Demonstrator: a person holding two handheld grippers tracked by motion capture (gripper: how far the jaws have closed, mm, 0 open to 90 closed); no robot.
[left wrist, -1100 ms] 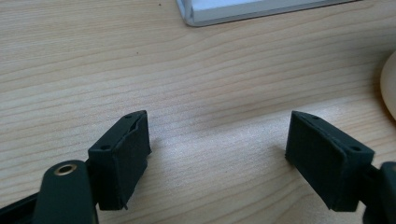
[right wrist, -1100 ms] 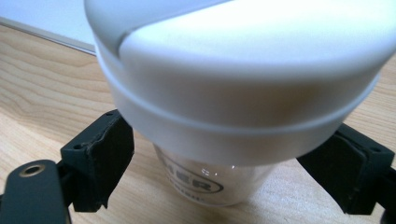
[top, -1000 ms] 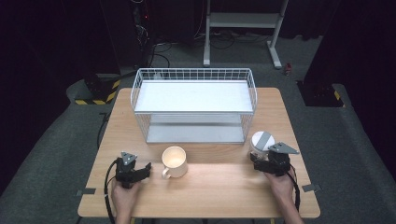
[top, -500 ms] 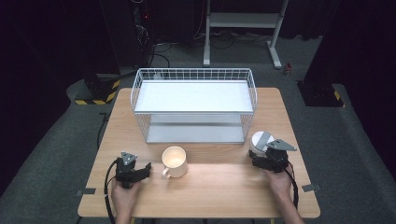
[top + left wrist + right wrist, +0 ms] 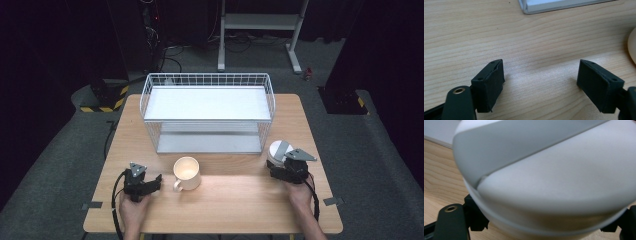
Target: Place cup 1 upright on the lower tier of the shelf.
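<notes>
1. The right tongs (image 5: 281, 161) sit near the bench's (image 5: 240, 200) right edge, at a white and grey round container (image 5: 278, 150) that stands just off the front right corner of the wire basket (image 5: 207, 112).
2. In the right gripper view the container (image 5: 549, 175) lies between the two black jaws. They have just been closing around it; whether the pads already press on its wall cannot be told.
3. The left tongs (image 5: 155, 181) rest low on the bench near its front left corner, jaws well apart with only bare wood (image 5: 539, 65) between them.
4. A cream mug (image 5: 186, 173) stands just beside the left tongs, handle toward the front edge.
5. Between mug and container runs an open strip of bench in front of the basket.
</notes>
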